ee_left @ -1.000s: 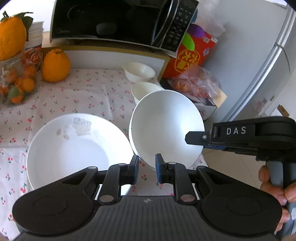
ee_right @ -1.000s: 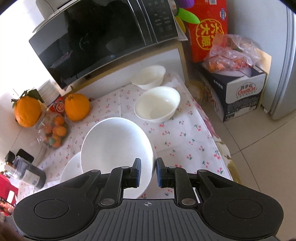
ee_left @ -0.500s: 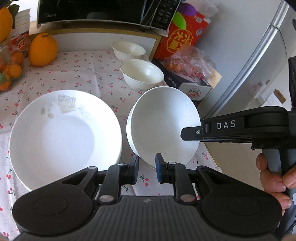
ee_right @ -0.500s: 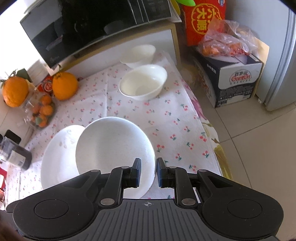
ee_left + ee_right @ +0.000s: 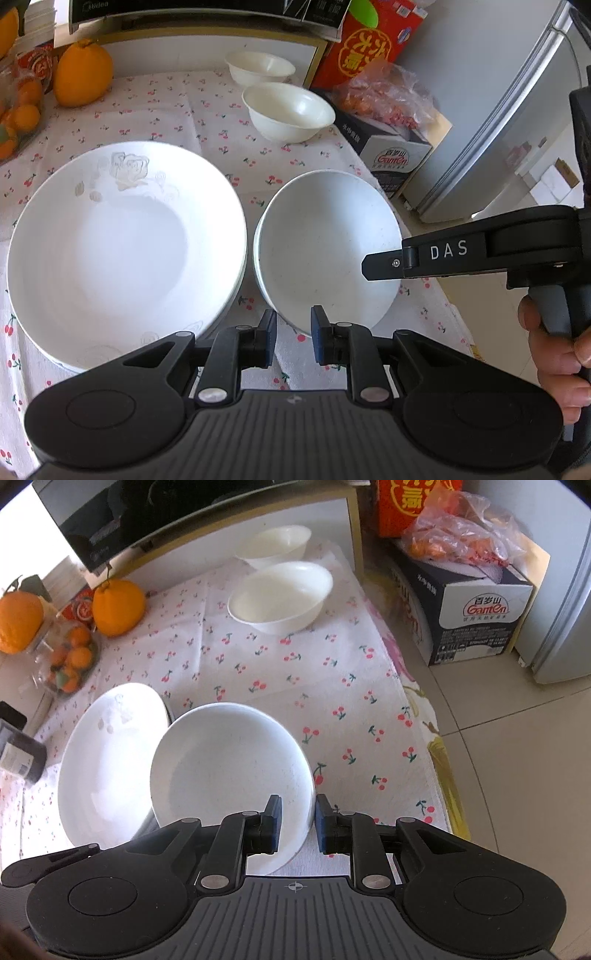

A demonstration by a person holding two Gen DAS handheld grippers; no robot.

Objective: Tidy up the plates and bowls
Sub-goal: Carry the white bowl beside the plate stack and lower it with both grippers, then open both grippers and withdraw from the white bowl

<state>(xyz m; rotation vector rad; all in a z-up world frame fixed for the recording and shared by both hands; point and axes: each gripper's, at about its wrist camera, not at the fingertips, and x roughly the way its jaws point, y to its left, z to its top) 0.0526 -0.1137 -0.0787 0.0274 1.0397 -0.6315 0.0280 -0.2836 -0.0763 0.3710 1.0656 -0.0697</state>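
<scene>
A small white plate (image 5: pixel 325 251) sits low over the cherry-print cloth, just right of a large white plate (image 5: pixel 110 240) with a faint flower relief. My left gripper (image 5: pixel 293 338) is shut on the small plate's near rim. My right gripper (image 5: pixel 369 264) reaches in from the right and is held by a hand. In the right wrist view the small plate (image 5: pixel 229 768) has its rim pinched by the right gripper (image 5: pixel 297 821), and it overlaps the large plate (image 5: pixel 103 768) in the picture. Two white bowls (image 5: pixel 288 107) (image 5: pixel 258 64) stand at the back.
A big orange (image 5: pixel 83 72) and a bag of small fruit (image 5: pixel 68 661) lie at the back left, under a microwave (image 5: pixel 166 513). A dark jar (image 5: pixel 18 753) stands at the left. Past the table's right edge (image 5: pixel 424 716) are a cardboard box (image 5: pixel 476 624), a red carton (image 5: pixel 369 40) and a fridge (image 5: pixel 517 110).
Both grippers have sunk with the small plate between them. The plate has tipped from steeply tilted to nearly flat, close beside the large plate.
</scene>
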